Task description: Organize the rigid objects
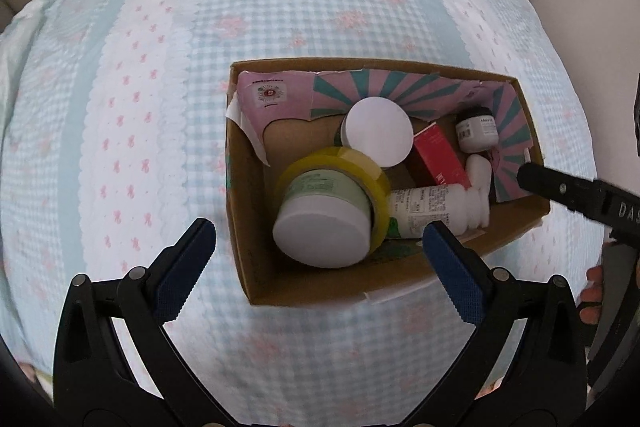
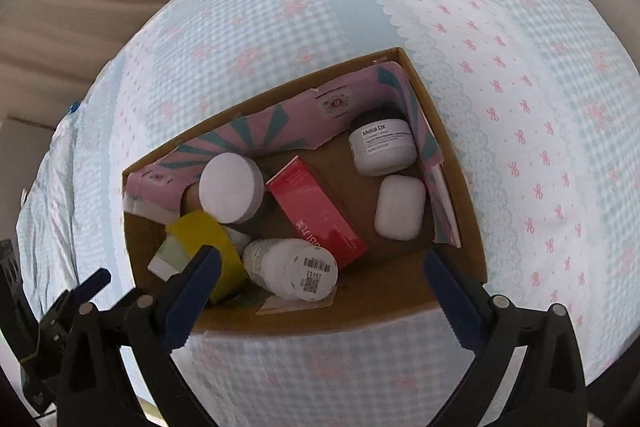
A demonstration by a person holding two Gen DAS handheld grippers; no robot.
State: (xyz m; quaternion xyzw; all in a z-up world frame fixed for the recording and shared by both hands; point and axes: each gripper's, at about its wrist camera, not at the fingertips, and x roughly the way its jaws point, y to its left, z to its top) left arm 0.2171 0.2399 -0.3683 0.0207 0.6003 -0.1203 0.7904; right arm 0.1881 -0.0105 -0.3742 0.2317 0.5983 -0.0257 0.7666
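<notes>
Cardboard box rests open-topped on a surface covered with a blue gingham cloth printed with pink flowers and bows; whether that surface is a bed or a desk cannot be told. All task items lie inside the box.

Contents, located relative to the box:
- Pink-and-teal striped liner along the far wall and one side wall, bearing a small round printed seal, text illegible.
- Green jar with a white lid, near the front wall, tilted, encircled by a yellow tape roll. Its label is unreadable.
- White round lid of a second jar, near the centre.
- Red carton lying flat at the centre, with white characters along one edge, not legible.
- White bottle lying on its side at the front, its base showing a barcode and a QR code.
- Dark-lidded jar in a far corner, label reading "Metal DX".
- White earbud case just beside that jar.

Left gripper hovers over the front wall of the box, jaws wide apart and holding nothing. Right gripper hovers over the front of the box, jaws wide apart and holding nothing; its body shows the letters "DAS" in the left wrist view.
</notes>
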